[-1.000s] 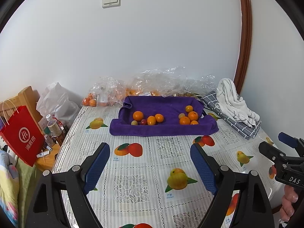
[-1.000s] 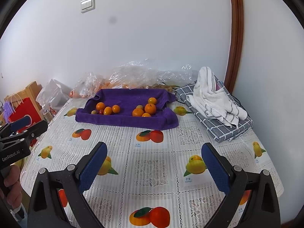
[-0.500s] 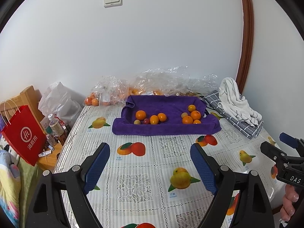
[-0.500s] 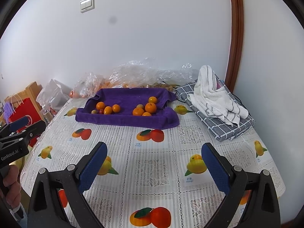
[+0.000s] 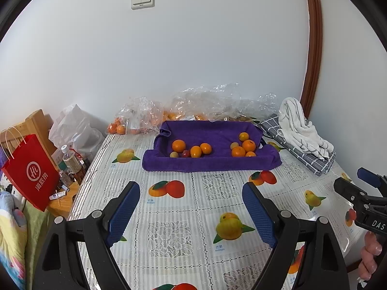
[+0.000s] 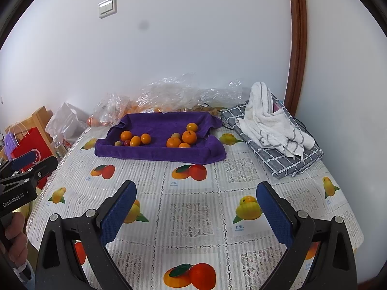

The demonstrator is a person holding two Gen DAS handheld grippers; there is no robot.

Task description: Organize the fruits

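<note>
The table [image 6: 193,212] wears a fruit-printed cloth; on it lie a purple towel [image 6: 159,154] (holding fruit), clear plastic bags [image 6: 169,94], and a checked folded cloth [image 6: 285,162].

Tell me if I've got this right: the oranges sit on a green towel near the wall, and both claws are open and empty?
Nearly. The towel under the oranges is purple, not green, as the right wrist view shows. The rest holds: it lies near the wall, and the left claw and right claw are both open and empty.
</note>
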